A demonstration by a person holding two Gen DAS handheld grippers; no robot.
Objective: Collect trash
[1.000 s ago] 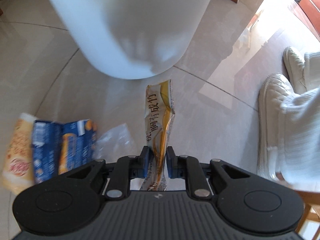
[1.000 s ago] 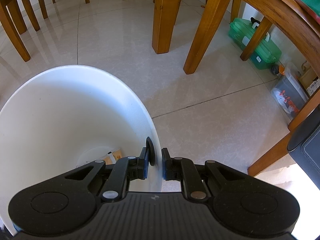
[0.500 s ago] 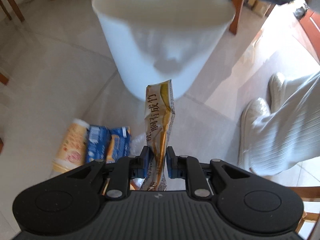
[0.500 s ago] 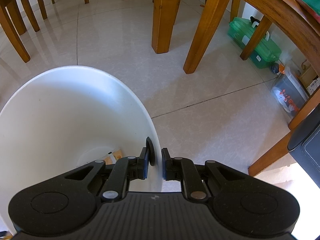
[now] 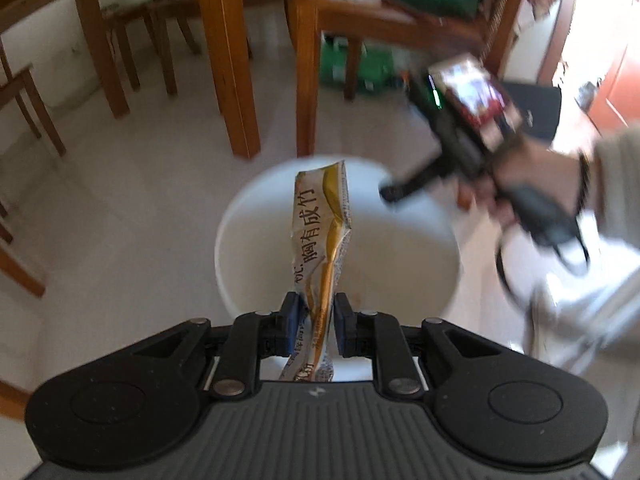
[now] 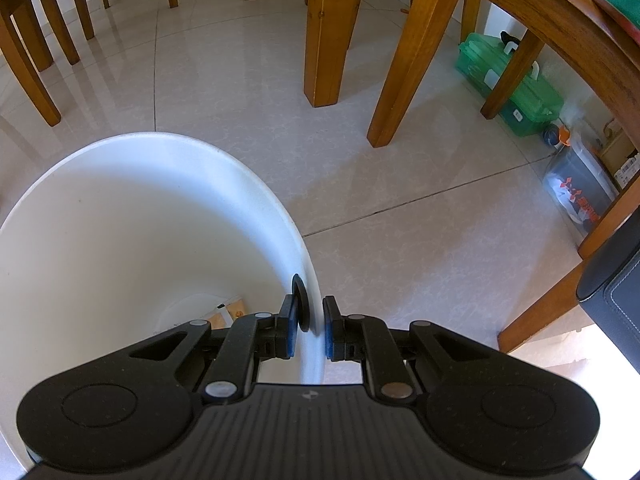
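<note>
Left gripper [image 5: 314, 326] is pointing down over the open mouth of the white bin [image 5: 240, 236], and its jaws are opening; the gold-and-white wrapper [image 5: 320, 236] is standing up between the blue pads [image 5: 291, 330]. The left pad is touching the wrapper, while a narrow gap is showing on the right side, so the grasp is loosening. The wrapper's upper end is reaching across the bin opening in this view, and its lower end is hanging below the pads. To the right, a blurred hand [image 5: 516, 184] is holding the right gripper [image 5: 390, 192] at the bin's far rim. Wooden chair and table legs [image 5: 232, 72] are standing on the pale tiled floor [image 5: 120, 220] behind the bin.

Right wrist view: the right gripper [image 6: 310, 322] is clenching the bin [image 6: 120, 220] by its rim, one pad inside the wall and one outside. Some trash [image 6: 230, 310] is lying on the bin's bottom. A green plastic box [image 6: 516, 92] is sitting under a chair [image 6: 500, 28] at the right.
</note>
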